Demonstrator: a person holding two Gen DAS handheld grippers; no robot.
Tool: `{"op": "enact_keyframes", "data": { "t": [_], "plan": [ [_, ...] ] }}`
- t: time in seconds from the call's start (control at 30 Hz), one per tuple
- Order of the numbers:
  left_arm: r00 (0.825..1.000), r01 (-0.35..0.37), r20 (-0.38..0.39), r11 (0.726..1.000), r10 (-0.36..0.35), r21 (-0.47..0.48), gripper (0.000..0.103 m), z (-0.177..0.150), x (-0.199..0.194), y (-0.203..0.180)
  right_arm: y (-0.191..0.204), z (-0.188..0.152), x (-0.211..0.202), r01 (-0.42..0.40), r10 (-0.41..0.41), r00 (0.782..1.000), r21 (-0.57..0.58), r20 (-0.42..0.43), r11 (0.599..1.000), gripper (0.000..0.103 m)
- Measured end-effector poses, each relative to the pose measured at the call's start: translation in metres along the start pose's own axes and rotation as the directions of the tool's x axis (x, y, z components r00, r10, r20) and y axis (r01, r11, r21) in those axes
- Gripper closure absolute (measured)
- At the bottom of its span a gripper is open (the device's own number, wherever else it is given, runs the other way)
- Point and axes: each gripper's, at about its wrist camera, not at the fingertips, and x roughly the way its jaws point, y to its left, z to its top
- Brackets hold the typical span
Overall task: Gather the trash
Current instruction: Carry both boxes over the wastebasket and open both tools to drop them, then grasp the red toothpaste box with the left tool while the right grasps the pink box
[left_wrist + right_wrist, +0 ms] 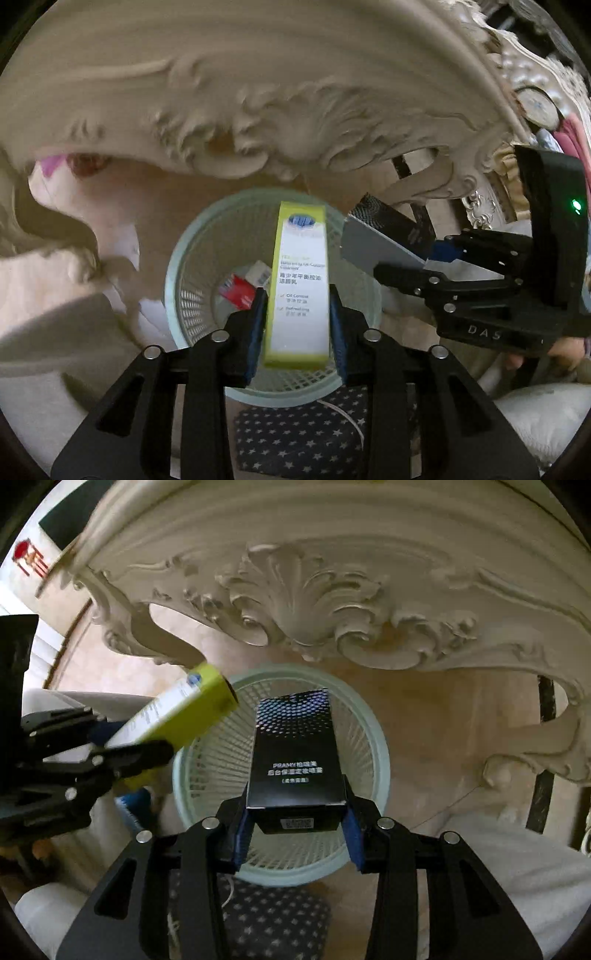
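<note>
- Progress: the task looks partly done. A red packet (236, 291) and a white scrap beside it already lie at the bottom of the pale mesh basket (173, 266), and two more pieces are on the point of joining them.
- Left gripper (297, 291): it points steeply down over the basket mouth with the yellow-green box (299, 280) upright between its blue pads. A slim gap seems to show on either side, so I judge the jaws parted and the box loose, not clamped.
- Right gripper (295, 786): it also hangs over the basket with the black box (295, 753) between its pads. The pads sit right at the box's sides, and I cannot tell whether they press on it.
- Place: both boxes are above the basket opening, not yet inside. The basket stands on the floor under a carved cream table edge (258, 110), just beyond a star-patterned cloth (295, 435).
- Left to do: both boxes must drop clear into the basket. Whether more trash waits elsewhere does not show.
</note>
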Motion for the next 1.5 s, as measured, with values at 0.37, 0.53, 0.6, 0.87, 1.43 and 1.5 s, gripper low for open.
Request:
{"op": "enact_keyframes", "data": {
  "t": [0.37,0.53,0.6,0.87,1.43,1.5],
  "plan": [
    [0.99,-0.048,0.131,0.998,0.051,-0.027,0.014,-0.001,-0.027,0.007,-0.015,-0.008,-0.049,0.006,-0.009,0.995,0.027,0.097,1.0,0.04],
    [0.966,0.003,0.258,0.999,-0.017,0.052,0.011,0.017,-0.088,-0.013,-0.011,0.011,-0.123,-0.019,-0.001,0.948,0.06,0.317,0.998,0.039],
    [0.949,-0.013,0.316,0.997,-0.011,0.074,0.011,0.036,-0.113,-0.017,-0.018,0.024,-0.143,-0.013,-0.02,0.92,0.081,0.391,0.997,0.039],
    [0.896,-0.152,0.434,0.983,0.091,0.108,0.011,0.142,-0.143,-0.015,-0.064,0.099,-0.151,-0.025,-0.059,0.884,0.172,0.464,0.985,0.039],
    [0.945,-0.099,0.325,0.907,-0.044,0.41,0.011,0.345,-0.079,-0.038,-0.083,0.166,-0.149,0.015,-0.14,0.85,0.242,0.508,0.97,0.039],
    [0.949,-0.084,0.31,0.902,-0.057,0.424,0.011,0.348,-0.074,-0.039,-0.083,0.162,-0.15,-0.004,-0.13,0.845,0.249,0.518,0.968,0.039]
  ]
}}
